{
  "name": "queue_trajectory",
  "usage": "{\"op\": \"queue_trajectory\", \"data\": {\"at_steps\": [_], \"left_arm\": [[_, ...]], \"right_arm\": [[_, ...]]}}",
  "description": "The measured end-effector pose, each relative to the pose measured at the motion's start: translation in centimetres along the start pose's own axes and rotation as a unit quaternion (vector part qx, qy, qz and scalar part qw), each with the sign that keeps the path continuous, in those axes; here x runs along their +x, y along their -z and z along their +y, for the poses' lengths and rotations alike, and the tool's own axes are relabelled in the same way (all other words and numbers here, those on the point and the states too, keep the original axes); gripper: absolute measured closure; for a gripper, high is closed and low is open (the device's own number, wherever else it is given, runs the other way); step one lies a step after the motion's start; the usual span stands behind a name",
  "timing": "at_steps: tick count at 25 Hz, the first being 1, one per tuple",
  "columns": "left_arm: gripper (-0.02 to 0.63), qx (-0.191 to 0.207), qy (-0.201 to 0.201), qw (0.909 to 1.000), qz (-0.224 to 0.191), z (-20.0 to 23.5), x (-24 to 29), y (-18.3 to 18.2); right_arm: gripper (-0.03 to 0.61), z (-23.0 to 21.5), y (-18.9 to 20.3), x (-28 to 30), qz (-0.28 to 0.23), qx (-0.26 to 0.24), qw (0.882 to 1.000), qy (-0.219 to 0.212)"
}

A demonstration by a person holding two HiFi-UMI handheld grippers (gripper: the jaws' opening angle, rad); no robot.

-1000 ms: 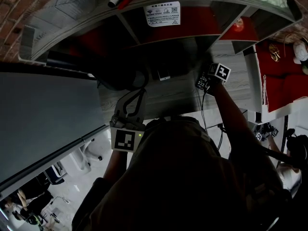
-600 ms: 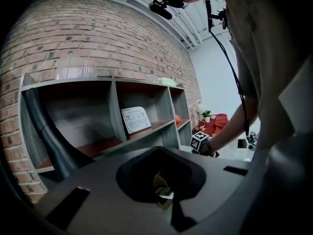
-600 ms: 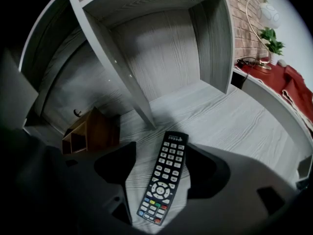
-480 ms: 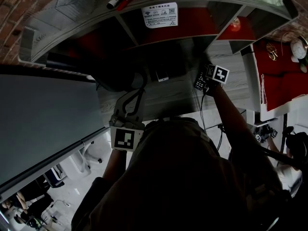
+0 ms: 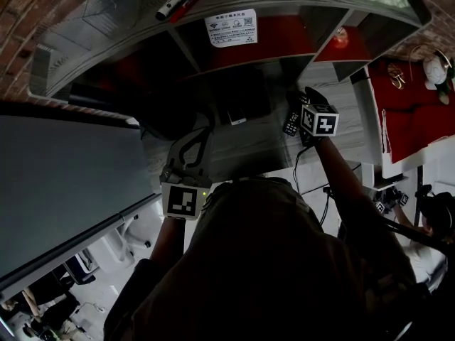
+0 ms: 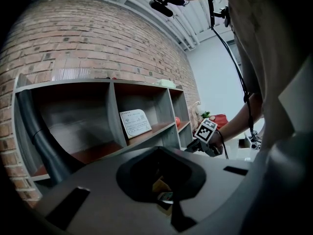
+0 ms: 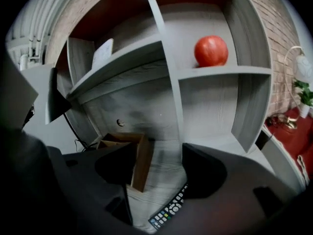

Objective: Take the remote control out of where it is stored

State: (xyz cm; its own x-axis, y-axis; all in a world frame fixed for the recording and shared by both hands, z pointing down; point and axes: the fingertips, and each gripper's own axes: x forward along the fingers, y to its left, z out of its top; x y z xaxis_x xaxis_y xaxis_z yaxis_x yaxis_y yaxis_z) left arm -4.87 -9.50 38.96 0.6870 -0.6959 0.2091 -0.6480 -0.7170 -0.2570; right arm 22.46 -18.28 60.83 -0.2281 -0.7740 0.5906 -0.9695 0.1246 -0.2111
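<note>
Now, right hand-held gripper (image 7: 159,168) grasping the remote control (image 7: 170,212) over the bench (image 5: 249,144), brown box (image 7: 141,160) beside, left hand-held gripper (image 6: 159,150) clenched

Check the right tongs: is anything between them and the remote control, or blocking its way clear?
Nothing visible. The right tongs already grip the remote control, and it is out of the wooden box, which stands to its left in the right gripper view.

Head view steeply down; both gripper views face shelf (image 7: 225,72) closely.
</note>
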Motion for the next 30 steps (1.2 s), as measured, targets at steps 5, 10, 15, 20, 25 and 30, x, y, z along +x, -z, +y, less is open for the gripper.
{"op": "queue_trajectory", "data": {"at_steps": [5, 10, 15, 20, 25, 30], "left_arm": [[0.603, 0.0, -0.003, 1.0, -0.004, 0.5, 0.2, -0.1], [0.603, -0.005, -0.01, 0.9998, -0.019, 1.2, 0.2, -1.1], [0.603, 0.002, -0.017, 0.9994, -0.031, 2.1, 0.1, -2.0], [0.603, -0.002, -0.02, 0.9993, -0.032, 2.4, 0.0, -1.8], [0.603, -0.004, -0.022, 0.9991, -0.037, 2.6, -0.2, -2.0], [0.603, -0.025, -0.029, 0.9983, -0.045, 3.1, -0.4, -2.3]], "right_arm": [[0.279, 4.5, -4.6, -3.2, -0.056, 0.012, 0.996, -0.075], [0.287, 8.2, -10.1, -7.4, -0.132, -0.043, 0.985, -0.105], [0.365, 10.8, -12.9, -10.4, -0.176, -0.114, 0.972, -0.106], [0.463, 13.5, -14.5, -13.0, -0.212, -0.159, 0.957, -0.119], [0.5, 16.7, -15.2, -15.0, -0.24, -0.217, 0.935, -0.144], [0.54, 18.8, -15.6, -16.5, -0.263, -0.243, 0.921, -0.155]]}}
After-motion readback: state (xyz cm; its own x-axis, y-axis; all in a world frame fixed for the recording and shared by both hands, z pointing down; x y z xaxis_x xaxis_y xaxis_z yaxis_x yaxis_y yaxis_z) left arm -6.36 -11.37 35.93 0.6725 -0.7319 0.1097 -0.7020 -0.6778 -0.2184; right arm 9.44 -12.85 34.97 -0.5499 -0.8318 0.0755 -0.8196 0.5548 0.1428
